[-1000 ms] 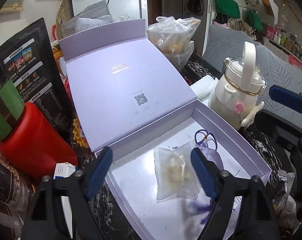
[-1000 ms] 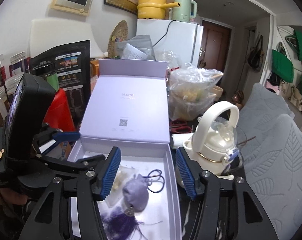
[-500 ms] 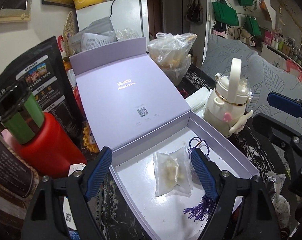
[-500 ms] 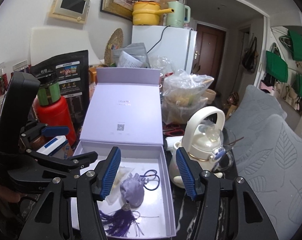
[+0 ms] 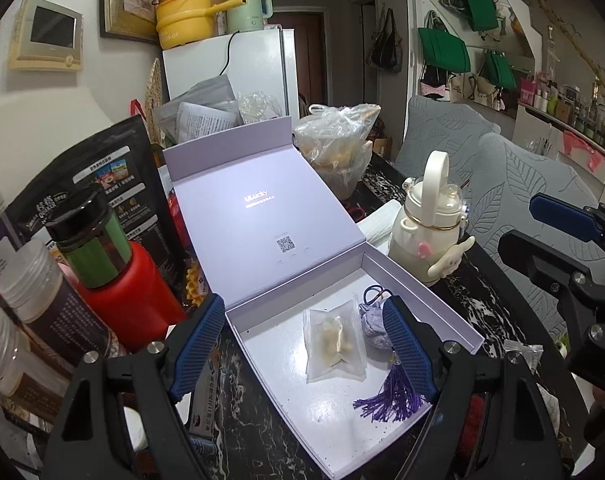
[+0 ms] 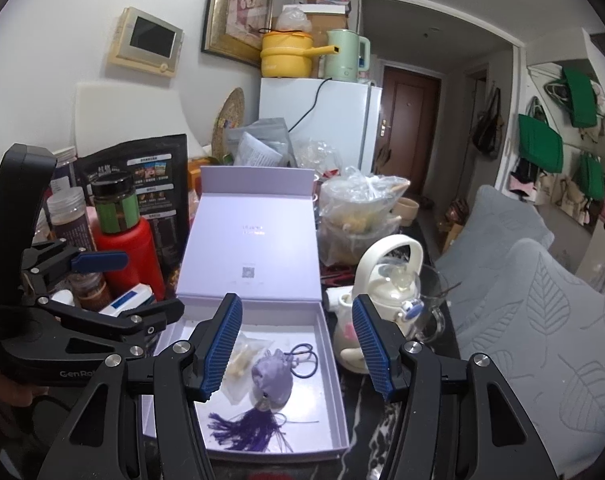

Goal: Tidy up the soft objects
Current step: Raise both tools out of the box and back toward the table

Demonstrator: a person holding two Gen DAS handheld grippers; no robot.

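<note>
Purple pouch (image 5: 372,322) with its tassel lies in the open lilac box (image 5: 430,292) beside a clear packet (image 5: 334,344) in the left view, where the left gripper (image 5: 308,350) hangs wide and empty above them (lid reads "Uluoky", I think), with a red bottle (image 5: 130,300) and white kettle bottle (image 5: 430,232) crowding the sides. From the right view, the right gripper (image 6: 298,350) gapes empty over the same pouch (image 6: 272,376) and box (image 6: 334,360), and the left gripper's (image 6: 102,280) body reads "GenRo".

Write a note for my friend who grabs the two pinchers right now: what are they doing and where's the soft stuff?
Left gripper: open, empty, above the box.
Right gripper: open, empty, above the box.
Lavender box: lid up. Inside lie the clear pouch and, beside it, the purple sachet with its tassel.
Done: both soft things are in the box.
Left: probably shutting the lid.
</note>
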